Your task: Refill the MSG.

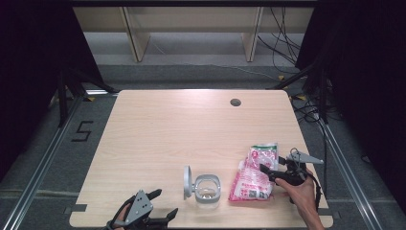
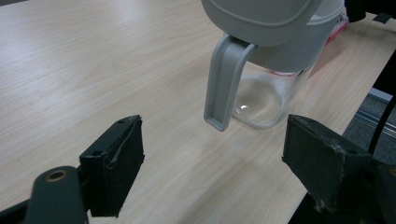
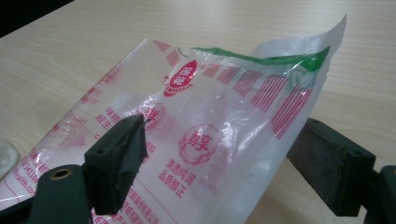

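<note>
- Two grippers are held over the near edge of a light wooden table (image 1: 167, 129), one in each hand.
- At the near left corner, the left gripper (image 1: 155, 208) is held with its jaws spread wide apart, and nothing is held between them.
- In the left gripper view, the left gripper (image 2: 212, 154) is seen pointed at a clear jar (image 2: 266, 100) with a grey collar and a grey hinged lid (image 2: 261, 16) that is flipped open; the jar is close ahead of the jaws but is not touched by them.
- In the high view, the jar (image 1: 207, 190) is seen standing near the front edge at the middle of the table, with its lid (image 1: 187, 182) raised on edge at its left side.
- Just to the right of the jar, a clear plastic bag (image 1: 256, 175) printed in red and pink is laid on the table, with a green strip near its top.
- The right gripper (image 1: 268, 172) is held by a hand (image 1: 302, 194) at the bag's right side.
- In the right gripper view, the jaws of the right gripper (image 3: 217, 158) are set apart on either side of the bag (image 3: 201, 140), whose upper part is raised off the table; the bag is not pinched.
- A small dark round grommet (image 1: 235, 102) is set in the far part of the table.
</note>
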{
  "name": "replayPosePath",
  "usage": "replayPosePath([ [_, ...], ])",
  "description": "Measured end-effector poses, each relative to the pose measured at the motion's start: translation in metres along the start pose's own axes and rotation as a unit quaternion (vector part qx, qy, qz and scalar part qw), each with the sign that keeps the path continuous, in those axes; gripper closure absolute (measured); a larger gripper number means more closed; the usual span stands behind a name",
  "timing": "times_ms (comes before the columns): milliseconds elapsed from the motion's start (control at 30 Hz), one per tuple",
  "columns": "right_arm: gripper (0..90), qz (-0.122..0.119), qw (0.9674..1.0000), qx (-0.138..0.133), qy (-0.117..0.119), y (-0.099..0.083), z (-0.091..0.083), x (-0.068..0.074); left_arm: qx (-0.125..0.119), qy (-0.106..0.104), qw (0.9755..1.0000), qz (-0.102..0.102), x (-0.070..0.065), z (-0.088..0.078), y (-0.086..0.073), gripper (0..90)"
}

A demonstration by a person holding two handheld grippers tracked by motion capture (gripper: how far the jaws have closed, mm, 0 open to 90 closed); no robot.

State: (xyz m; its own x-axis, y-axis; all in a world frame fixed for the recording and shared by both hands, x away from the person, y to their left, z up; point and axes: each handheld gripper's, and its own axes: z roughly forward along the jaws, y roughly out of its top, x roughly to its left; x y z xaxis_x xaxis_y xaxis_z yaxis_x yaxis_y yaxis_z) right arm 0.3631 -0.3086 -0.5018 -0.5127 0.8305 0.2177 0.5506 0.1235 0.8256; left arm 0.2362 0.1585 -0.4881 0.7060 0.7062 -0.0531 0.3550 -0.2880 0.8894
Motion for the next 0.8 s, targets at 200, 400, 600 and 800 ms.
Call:
replayPosePath([
  [200, 28.8, 0.01, 0.9999, 0.009, 0.009, -0.0021, 0.0024, 0.0019, 0.0, 0.0, 1.0, -0.001, -0.0007, -0.0002, -0.0002, 19.7],
  [400, 37.4, -0.003, 0.9998, 0.001, 0.021, -0.0038, 0.0055, 0.0034, -0.002, 0.001, 1.0, 0.0, -0.0007, -0.001, 0.0003, 19.8],
  [600, 49.1, 0.012, 0.9994, 0.016, 0.027, -0.0055, 0.0046, 0.0062, -0.004, -0.001, 1.0, 0.0, -0.0006, -0.0006, 0.0002, 20.0],
  [800, 66.1, -0.011, 0.9995, 0.014, 0.025, -0.0056, 0.0054, 0.005, -0.003, 0.0, 1.0, 0.003, -0.0003, -0.0003, 0.0001, 20.0],
])
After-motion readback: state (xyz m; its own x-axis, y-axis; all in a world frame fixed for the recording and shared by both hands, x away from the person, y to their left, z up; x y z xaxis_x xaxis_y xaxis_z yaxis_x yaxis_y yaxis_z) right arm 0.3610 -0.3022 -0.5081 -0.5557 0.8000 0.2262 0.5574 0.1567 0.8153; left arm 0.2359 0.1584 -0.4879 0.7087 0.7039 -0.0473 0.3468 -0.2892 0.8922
